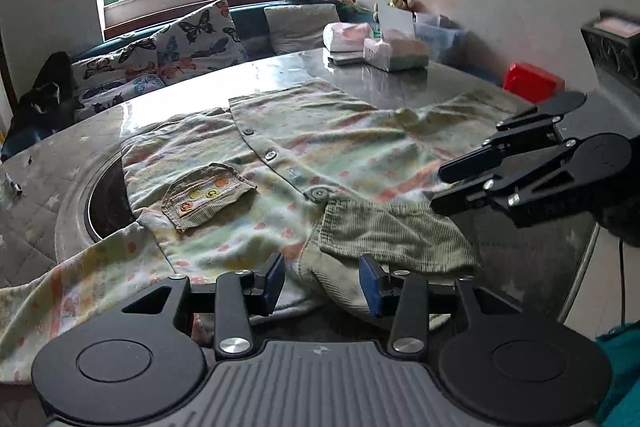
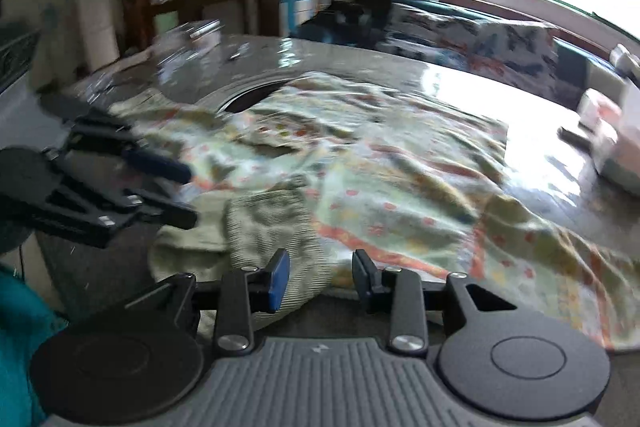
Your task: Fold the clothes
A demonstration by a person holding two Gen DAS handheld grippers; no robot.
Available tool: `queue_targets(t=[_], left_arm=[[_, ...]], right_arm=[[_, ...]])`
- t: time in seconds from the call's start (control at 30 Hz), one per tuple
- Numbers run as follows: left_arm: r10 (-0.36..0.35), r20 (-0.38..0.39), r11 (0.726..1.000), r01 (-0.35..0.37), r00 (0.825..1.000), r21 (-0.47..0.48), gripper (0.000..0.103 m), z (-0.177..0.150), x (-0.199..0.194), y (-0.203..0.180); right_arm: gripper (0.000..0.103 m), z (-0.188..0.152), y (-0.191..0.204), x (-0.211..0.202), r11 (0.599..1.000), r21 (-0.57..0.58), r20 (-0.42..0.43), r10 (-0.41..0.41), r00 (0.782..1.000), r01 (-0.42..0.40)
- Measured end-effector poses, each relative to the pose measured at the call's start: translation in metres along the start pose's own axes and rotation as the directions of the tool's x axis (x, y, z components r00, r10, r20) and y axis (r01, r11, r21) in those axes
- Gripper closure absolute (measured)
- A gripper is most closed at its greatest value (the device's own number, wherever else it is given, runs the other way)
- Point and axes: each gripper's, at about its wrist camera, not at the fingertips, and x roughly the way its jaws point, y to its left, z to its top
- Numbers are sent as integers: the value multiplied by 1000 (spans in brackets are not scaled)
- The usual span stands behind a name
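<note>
The pale green, flower-printed fleece jacket with corduroy collar and pocket (image 1: 280, 155) is lying spread, front up and buttoned, across the glossy round stone worktop (image 1: 380, 83), its near sleeve trailing off the near-left edge. The ribbed olive corduroy collar (image 1: 384, 235) is sitting at the near edge, partly rumpled. The left gripper (image 1: 322, 283) is hovering just over that collar with its blue-padded fingers spread and nothing between them. The right gripper (image 2: 320, 277) is also standing spread and empty, poised at the collar's edge from the other side; its view is blurred. Beyond the jacket, wrapped tissue packs (image 1: 376, 47) are resting at the far side, and butterfly-print cushions (image 1: 180, 47) are lining the bench under the window.

The risk, as I judge it: the thick fleece is bunching, so either gripper may pinch one layer only, or the hanging sleeve may drag the jacket off the slick worktop.
</note>
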Motion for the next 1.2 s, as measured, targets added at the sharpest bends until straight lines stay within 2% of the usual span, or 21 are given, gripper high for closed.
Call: queue_targets(t=[0.17,0.23,0.37,0.43,0.5,0.53,0.57,0.67,0.8,0.9,1.0,1.2], left_arm=[[-3,-55,1000,2,998,-8,61,-7,12,2],[-1,-50,1000,1,999,0,61,-6,9,1],[-3,-16,1000,3,1000,7,59,6,1,2],[-6,2,1000,6,1000,8,53,14,0,3],[-1,16,1000,1,1000,9,42,21,5,1],[-2,20,1000,2,1000,7,39,24,7,0],[-4,24,1000,4,1000,4,32,26,10,-1],[-8,37,1000,9,999,-8,22,32,18,-6],[-12,42,1000,13,999,-28,17,39,24,-8],[-9,43,999,10,999,-33,15,42,27,-8],[-6,43,999,7,999,-38,12,45,30,-8],[1,32,998,1,999,-55,8,45,33,-6]], right_arm=[[69,-6,-16,4,997,67,-11,-36,999,36],[69,-10,-20,8,996,72,-33,-40,999,42],[64,-8,-32,-2,991,130,-4,-41,999,41],[58,-5,-42,-8,985,163,16,-61,998,57],[55,-5,-60,-14,968,215,29,-140,990,130],[46,-7,-71,-16,954,249,29,-181,983,169],[42,-9,-82,-18,936,286,26,-223,975,206],[41,-18,-116,-25,879,358,13,-341,940,314],[39,-32,-157,-30,787,418,-42,-483,875,455],[39,-44,-188,-36,708,489,-74,-549,833,509],[40,-52,-206,-38,657,513,-97,-595,798,552],[46,-59,-225,-31,631,528,-126,-604,787,568]])
